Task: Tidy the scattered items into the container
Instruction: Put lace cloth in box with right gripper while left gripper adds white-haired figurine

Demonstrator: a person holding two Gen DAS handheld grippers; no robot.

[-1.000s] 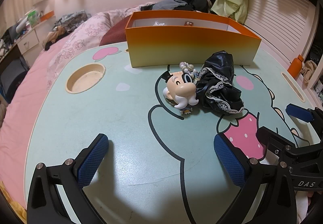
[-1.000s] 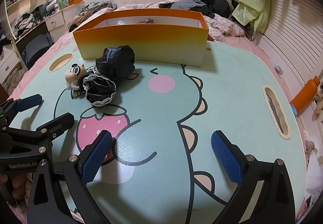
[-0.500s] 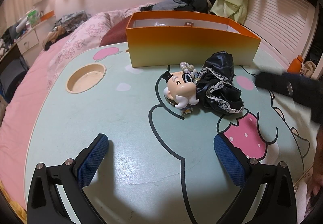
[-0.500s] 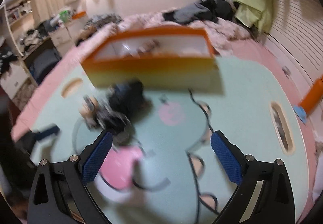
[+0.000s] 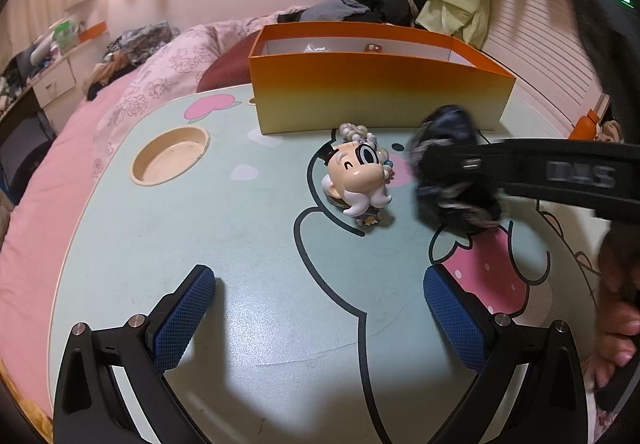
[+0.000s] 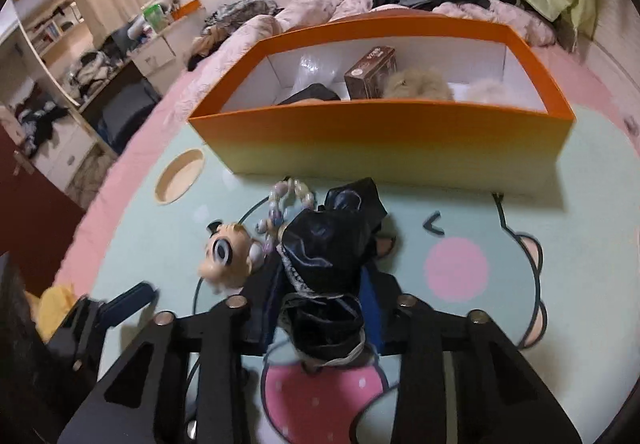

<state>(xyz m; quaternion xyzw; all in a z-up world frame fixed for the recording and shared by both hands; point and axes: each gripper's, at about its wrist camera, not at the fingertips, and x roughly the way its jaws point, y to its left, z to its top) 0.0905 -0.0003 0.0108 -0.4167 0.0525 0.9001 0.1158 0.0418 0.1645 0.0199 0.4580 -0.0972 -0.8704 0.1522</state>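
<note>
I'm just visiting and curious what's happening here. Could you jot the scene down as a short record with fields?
surface: cartoon-printed table
container: orange box, open-topped, already holding a brown carton and fluffy items
right gripper: jaws closing around the black lace-trimmed cloth
left gripper: open, holds nothing
still loose: big-headed figurine, bead bracelet

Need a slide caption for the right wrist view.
Right tongs closing on the black lace-trimmed cloth, with the big-eyed doll beside it and the orange box just behind.
</note>
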